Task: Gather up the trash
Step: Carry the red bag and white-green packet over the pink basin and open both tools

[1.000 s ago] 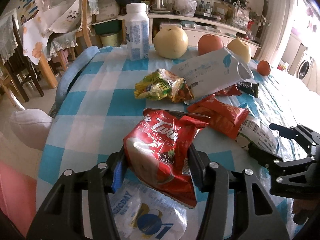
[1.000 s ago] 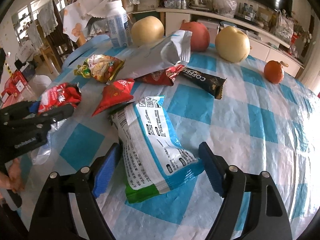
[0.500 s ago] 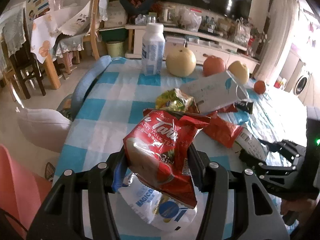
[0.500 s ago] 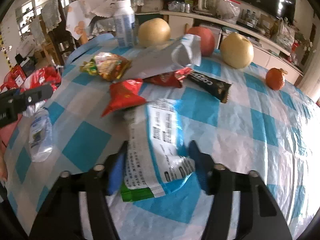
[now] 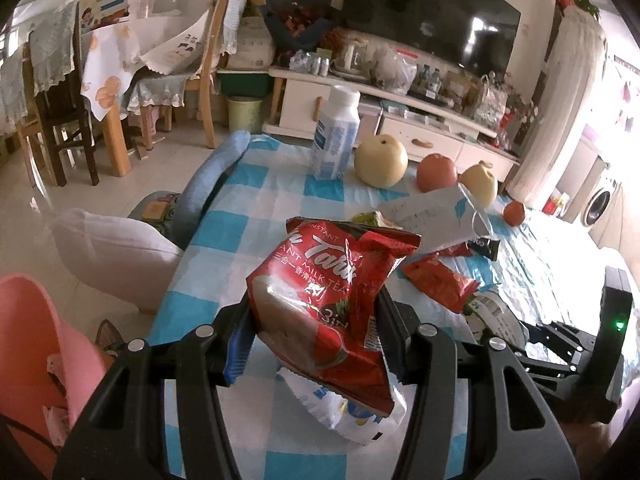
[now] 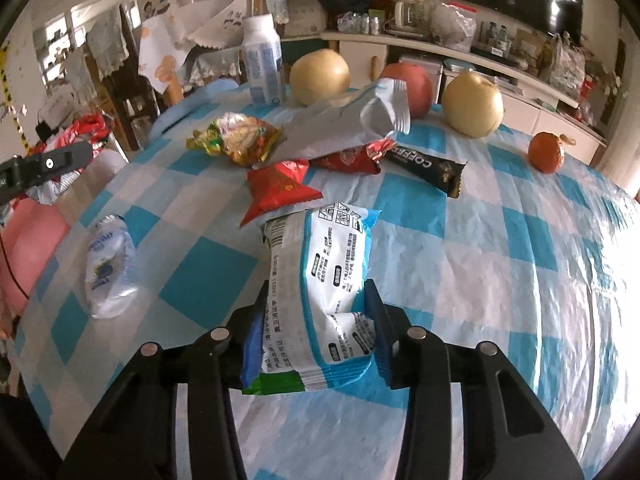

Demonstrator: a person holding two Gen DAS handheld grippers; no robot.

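Observation:
My left gripper (image 5: 314, 336) is shut on a red instant milk tea packet (image 5: 328, 292) and holds it above the checked table (image 5: 256, 184). My right gripper (image 6: 314, 338) is shut on a white and blue wrapper (image 6: 324, 272), near the table's front. On the table lie a crumpled clear and white wrapper (image 6: 108, 268), a red sachet (image 6: 278, 190), a yellow-green snack bag (image 6: 236, 140), a grey pouch (image 6: 344, 124) and a black coffee stick (image 6: 428, 166). A pink bin (image 5: 32, 344) stands on the floor at the left.
A white bottle (image 6: 262, 66), two pears (image 6: 320, 74), an apple (image 6: 414, 82) and a small orange (image 6: 546, 152) stand at the table's far side. A white pillow (image 5: 108, 252) lies beside the table. Chairs and a TV cabinet stand behind.
My left gripper has lifted the red packet up and back from the table. My right gripper has closed on the white and blue wrapper.

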